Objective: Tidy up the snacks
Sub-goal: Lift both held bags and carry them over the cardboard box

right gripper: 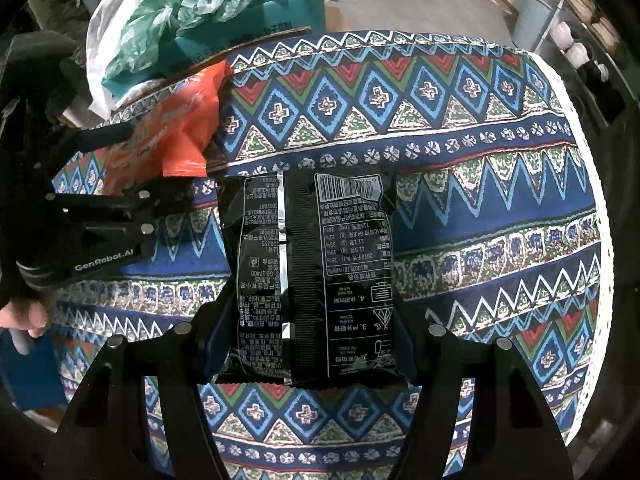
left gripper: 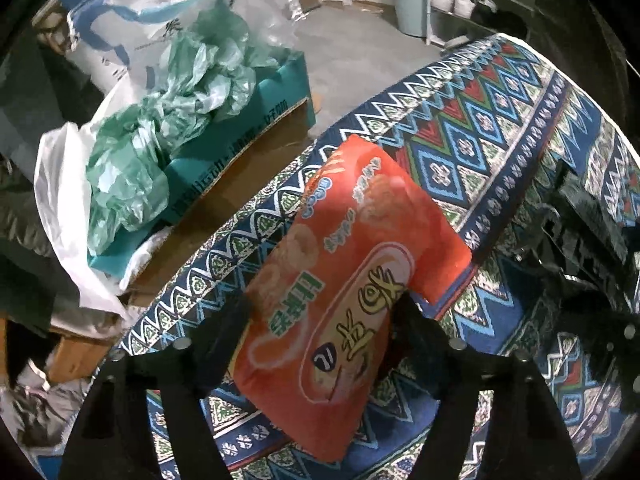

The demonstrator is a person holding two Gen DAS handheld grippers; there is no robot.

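An orange snack bag (left gripper: pixel 352 264) lies slanted across the patterned tablecloth (left gripper: pixel 500 120), its far end near the table's edge. My left gripper (left gripper: pixel 322 312) is shut on the bag's near half, a finger pressing each side. The right wrist view shows the same gripper (right gripper: pixel 148 160) at the left, holding the orange bag (right gripper: pixel 180 128). A black snack bag (right gripper: pixel 308 272) lies back side up, its printed label and barcode showing. My right gripper (right gripper: pixel 312 320) is shut on its lower half, a finger against each long edge.
Beyond the table's left edge stands a teal cardboard box (left gripper: pixel 240 128) stuffed with crumpled green plastic (left gripper: pixel 160 132), beside white plastic bags (left gripper: pixel 60 200). A pale bin (left gripper: pixel 408 4) and a shoe rack (left gripper: pixel 460 0) stand on the far floor. A hand (right gripper: pixel 24 316) shows at the left.
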